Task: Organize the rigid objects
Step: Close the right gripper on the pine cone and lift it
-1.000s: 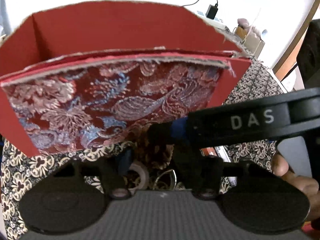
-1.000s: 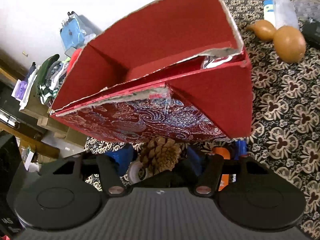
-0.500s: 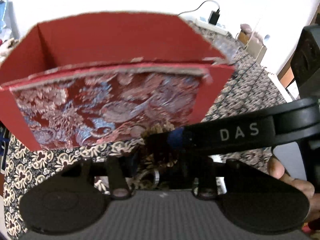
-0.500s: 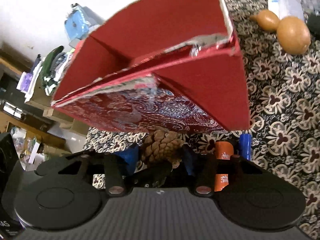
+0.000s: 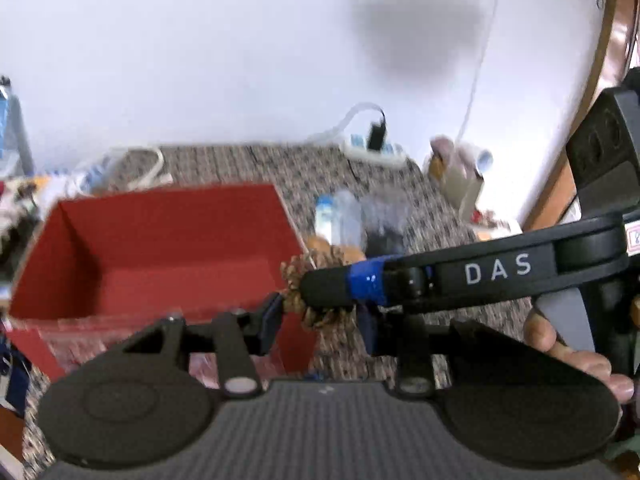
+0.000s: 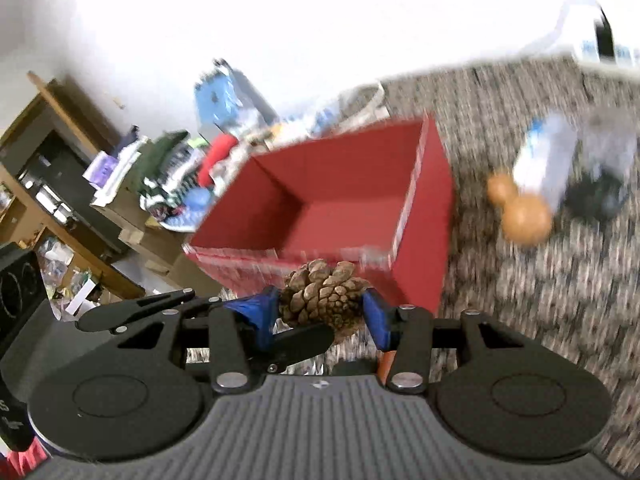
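A brown pine cone (image 6: 324,300) is held in the air just in front of an open red box (image 6: 340,200). My right gripper (image 6: 320,312) is shut on it, its blue pads pressing both sides. My left gripper (image 5: 320,320) is shut on the same pine cone (image 5: 298,280) from another side. In the left wrist view the right gripper's finger (image 5: 344,284), wrapped in blue tape, crosses in front of the cone. The red box (image 5: 160,248) stands on a patterned cloth, and its red floor looks bare.
A tan gourd (image 6: 520,216) and a clear bottle (image 6: 544,160) lie on the cloth right of the box, next to a dark object (image 6: 600,196). A power strip (image 5: 374,152) lies by the wall. Cluttered shelves (image 6: 60,184) stand at the left. A person's fingers (image 5: 560,344) hold the right gripper's handle.
Both grippers have risen with the pine cone, from low against the box's brocade front to above its rim. The left jaws have narrowed onto the cone. The box's inside now shows.
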